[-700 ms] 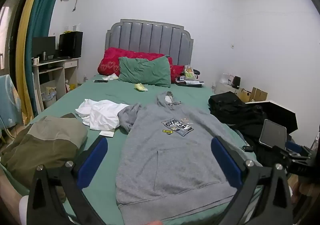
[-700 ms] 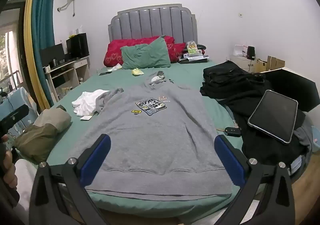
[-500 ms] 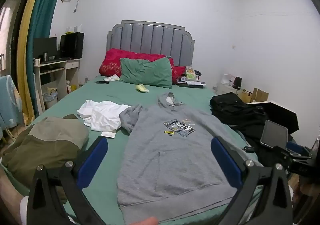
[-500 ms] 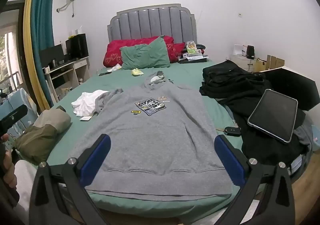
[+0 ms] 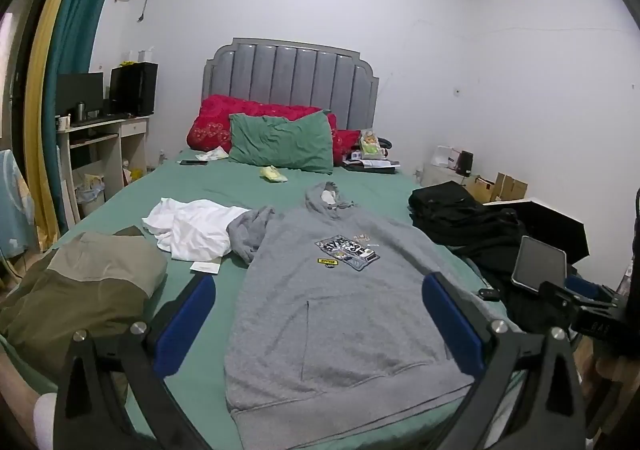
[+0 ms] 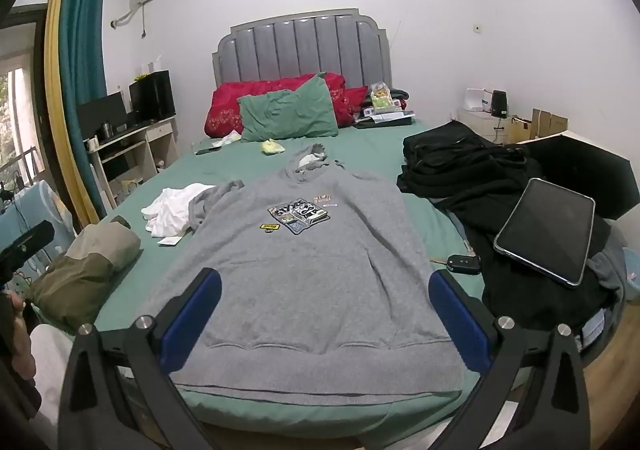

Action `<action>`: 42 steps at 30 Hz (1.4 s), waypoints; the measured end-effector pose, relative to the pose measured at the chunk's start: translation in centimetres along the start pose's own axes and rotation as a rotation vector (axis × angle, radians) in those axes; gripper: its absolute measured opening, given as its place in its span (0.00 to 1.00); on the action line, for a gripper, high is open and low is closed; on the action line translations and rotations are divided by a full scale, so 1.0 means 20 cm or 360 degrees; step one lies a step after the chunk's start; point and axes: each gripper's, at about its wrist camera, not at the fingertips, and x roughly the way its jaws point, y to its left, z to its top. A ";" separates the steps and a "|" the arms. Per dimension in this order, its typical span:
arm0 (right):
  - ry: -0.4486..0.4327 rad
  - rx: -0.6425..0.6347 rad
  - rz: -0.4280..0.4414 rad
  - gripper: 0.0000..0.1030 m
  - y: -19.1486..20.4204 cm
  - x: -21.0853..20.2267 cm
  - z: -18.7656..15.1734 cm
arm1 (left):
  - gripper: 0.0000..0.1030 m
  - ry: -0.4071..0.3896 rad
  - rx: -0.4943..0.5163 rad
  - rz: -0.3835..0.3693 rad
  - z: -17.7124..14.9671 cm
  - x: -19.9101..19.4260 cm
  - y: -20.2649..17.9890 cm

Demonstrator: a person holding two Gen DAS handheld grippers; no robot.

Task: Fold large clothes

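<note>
A grey hoodie with a printed chest patch lies flat, face up, on the green bed, hood toward the headboard and hem at the near edge. One sleeve is bunched at its left side, by a white garment. My left gripper hovers open above the hem, its blue pads wide apart with nothing held. My right gripper is likewise open over the lower part of the hoodie, holding nothing. Part of the right gripper shows at the right edge of the left wrist view.
A white garment and a folded olive jacket lie left of the hoodie. Black clothes, a tablet and a car key sit on the right. Pillows and small items rest by the headboard; a desk stands left.
Both views have shifted only slightly; the hoodie lies as before and both grippers stay open.
</note>
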 end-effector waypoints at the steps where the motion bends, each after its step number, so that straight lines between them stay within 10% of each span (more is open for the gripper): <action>1: 0.0000 0.0001 -0.0001 1.00 0.00 0.00 0.00 | 1.00 -0.0003 0.0001 -0.0002 0.00 0.00 0.00; 42: -0.0019 0.0007 0.0004 1.00 -0.01 -0.02 0.00 | 1.00 -0.0023 -0.0009 0.0001 0.01 -0.04 -0.02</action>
